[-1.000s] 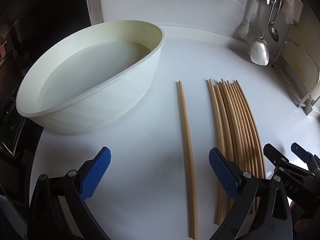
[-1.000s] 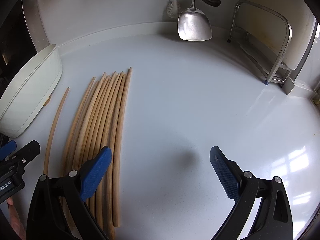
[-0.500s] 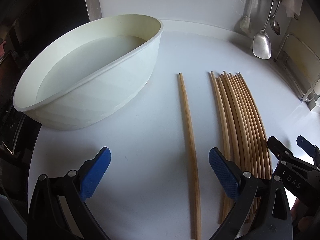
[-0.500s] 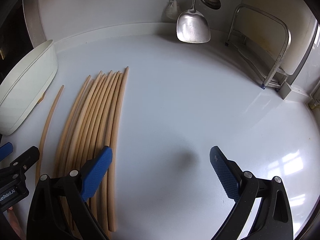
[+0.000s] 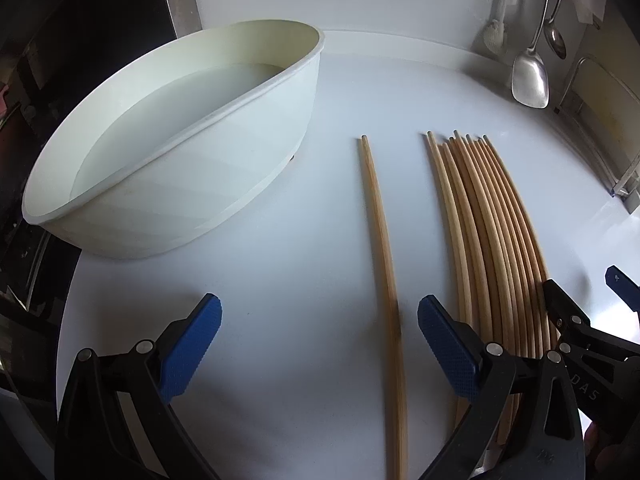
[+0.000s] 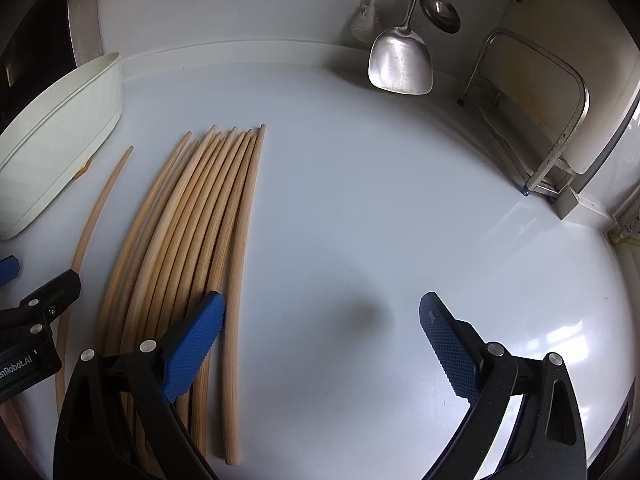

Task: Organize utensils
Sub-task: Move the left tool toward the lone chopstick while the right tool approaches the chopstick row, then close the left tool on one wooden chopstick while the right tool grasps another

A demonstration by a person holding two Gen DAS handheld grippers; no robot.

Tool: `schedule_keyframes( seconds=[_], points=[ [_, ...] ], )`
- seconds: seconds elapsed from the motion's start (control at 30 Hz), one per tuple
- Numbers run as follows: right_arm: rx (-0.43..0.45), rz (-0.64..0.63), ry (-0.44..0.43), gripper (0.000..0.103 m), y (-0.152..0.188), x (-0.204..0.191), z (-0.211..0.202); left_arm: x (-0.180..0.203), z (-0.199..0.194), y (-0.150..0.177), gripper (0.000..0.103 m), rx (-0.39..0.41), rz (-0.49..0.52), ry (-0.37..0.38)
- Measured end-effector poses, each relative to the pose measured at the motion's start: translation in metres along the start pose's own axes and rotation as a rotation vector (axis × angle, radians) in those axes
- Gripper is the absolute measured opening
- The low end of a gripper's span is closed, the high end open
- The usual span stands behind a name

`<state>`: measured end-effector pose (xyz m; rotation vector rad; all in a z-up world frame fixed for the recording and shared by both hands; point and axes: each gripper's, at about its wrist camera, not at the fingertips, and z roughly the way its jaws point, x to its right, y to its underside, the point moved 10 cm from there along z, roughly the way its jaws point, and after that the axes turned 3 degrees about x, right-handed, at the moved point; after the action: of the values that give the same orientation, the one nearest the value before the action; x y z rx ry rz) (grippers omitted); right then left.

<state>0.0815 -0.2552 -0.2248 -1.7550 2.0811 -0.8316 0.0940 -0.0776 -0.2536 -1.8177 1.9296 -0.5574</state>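
Observation:
A lone pair of wooden chopsticks (image 5: 380,248) lies on the white counter, running away from me. My left gripper (image 5: 320,344) is open above its near half, the pair just inside the right finger. A row of several more chopsticks (image 5: 492,232) lies side by side to the right. In the right wrist view that row (image 6: 192,232) spreads under my open right gripper (image 6: 322,344), whose left finger hovers over its right side. The lone pair (image 6: 96,216) lies left of the row. A cream oval tub (image 5: 172,152) stands at the left, empty.
A metal spatula (image 6: 400,60), a ladle (image 6: 440,10) and a brush hang on the back wall. A metal rack (image 6: 556,120) stands at the far right. The counter's edge curves round at the left by the tub (image 6: 60,140).
Both grippers have edged back towards me, so the chopsticks and tub sit slightly farther up in the views. Neither gripper has changed its opening.

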Motion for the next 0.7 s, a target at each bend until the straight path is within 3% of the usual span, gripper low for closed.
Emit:
schedule_keyframes(
  seconds=[0.3,0.57,0.7],
  points=[
    [0.010,0.010,-0.036,0.085,0.000,0.001,-0.001,0.011,0.003,0.003,0.094,-0.016,-0.005,0.006],
    [0.013,-0.020,-0.099,0.048,-0.002,-0.012,-0.004,0.027,-0.004,-0.002,0.065,-0.004,0.001,0.042],
    [0.018,-0.074,-0.132,0.027,-0.002,-0.023,-0.007,0.035,-0.008,-0.004,0.041,0.003,0.012,0.055]
  ],
)
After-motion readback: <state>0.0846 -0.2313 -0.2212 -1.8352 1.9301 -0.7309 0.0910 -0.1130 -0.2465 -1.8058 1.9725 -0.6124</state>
